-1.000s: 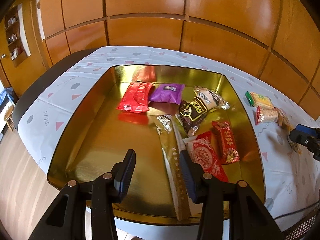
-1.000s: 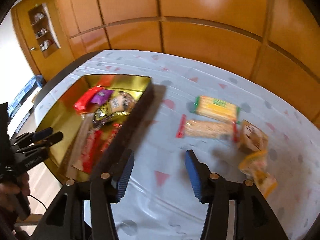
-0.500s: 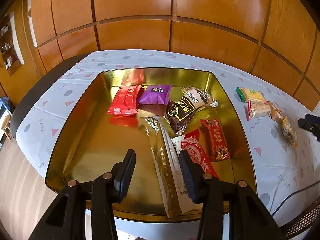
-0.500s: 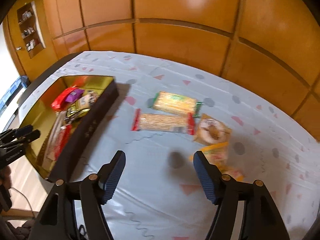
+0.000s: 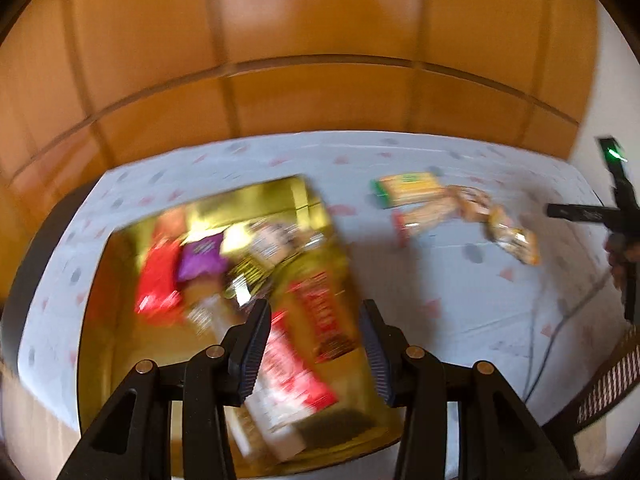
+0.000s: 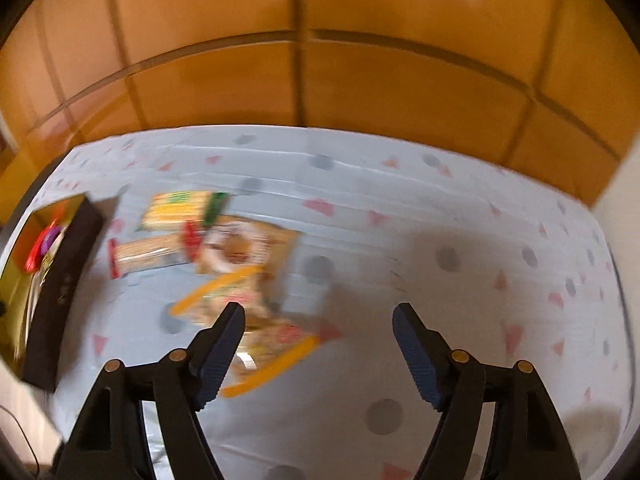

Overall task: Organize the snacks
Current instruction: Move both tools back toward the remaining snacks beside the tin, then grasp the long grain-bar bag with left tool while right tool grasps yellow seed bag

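left wrist: gold tray (image 5: 120, 344) contents, left gripper (image 5: 316, 344) opening, empty; right wrist: right gripper (image 6: 318, 344) widening, empty.

both the left gripper (image 5: 314, 344) and right gripper (image 6: 318, 344) point steeply downward, their jaws opening with nothing clamped.

A gold tray (image 5: 304, 196) on the left holds red packets (image 5: 160, 276), a purple one (image 5: 202, 258) and dark wrappers, all lying flat and blurred. To its right on the cloth lie a green-ended cracker pack (image 6: 180, 206), a red-ended one (image 6: 148, 252), a doughnut bag (image 6: 240, 246) and yellow-edged bags (image 6: 276, 346).
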Tool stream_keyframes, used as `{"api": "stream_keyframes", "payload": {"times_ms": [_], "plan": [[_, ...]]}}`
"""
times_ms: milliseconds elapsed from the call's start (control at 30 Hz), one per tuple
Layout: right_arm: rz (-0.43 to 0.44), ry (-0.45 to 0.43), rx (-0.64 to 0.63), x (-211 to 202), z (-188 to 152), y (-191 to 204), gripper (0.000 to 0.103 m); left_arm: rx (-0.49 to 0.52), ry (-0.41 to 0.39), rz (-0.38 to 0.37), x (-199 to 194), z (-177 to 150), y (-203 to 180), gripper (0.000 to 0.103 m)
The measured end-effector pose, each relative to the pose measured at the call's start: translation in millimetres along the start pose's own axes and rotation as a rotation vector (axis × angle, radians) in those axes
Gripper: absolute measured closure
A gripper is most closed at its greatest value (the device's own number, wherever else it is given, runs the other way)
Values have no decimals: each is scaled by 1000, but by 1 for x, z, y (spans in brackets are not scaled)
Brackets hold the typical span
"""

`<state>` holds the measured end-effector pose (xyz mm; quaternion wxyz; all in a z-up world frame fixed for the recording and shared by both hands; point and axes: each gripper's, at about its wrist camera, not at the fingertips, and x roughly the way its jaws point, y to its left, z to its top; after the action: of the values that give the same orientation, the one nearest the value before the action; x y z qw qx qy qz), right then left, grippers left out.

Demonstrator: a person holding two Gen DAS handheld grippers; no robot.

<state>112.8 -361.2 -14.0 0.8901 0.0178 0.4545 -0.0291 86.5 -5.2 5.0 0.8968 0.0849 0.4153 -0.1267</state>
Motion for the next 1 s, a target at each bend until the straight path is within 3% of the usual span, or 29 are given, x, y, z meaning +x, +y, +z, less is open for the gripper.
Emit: {"api": "stream_keyframes", "payload": {"times_ms": [133,333,533,933,967,1000], "plan": [[1,57,132,14,-3,-28,26,103,20,-50,19,28,-34,34],[69,28,174,5,2,-30,23,217,89,-107,63,64,-83,34],[99,26,193,2,1,-29,22,318,174,-89,115,79,-119,34],[153,25,223,-2,4,-33,18,376,252,-63,186,95,-143,35],[156,25,223,-2,4,-33,18,367,253,-75,189,96,-143,37],[161,24,224,-2,4,-33,17,348,253,-101,190,97,-143,49]]}}
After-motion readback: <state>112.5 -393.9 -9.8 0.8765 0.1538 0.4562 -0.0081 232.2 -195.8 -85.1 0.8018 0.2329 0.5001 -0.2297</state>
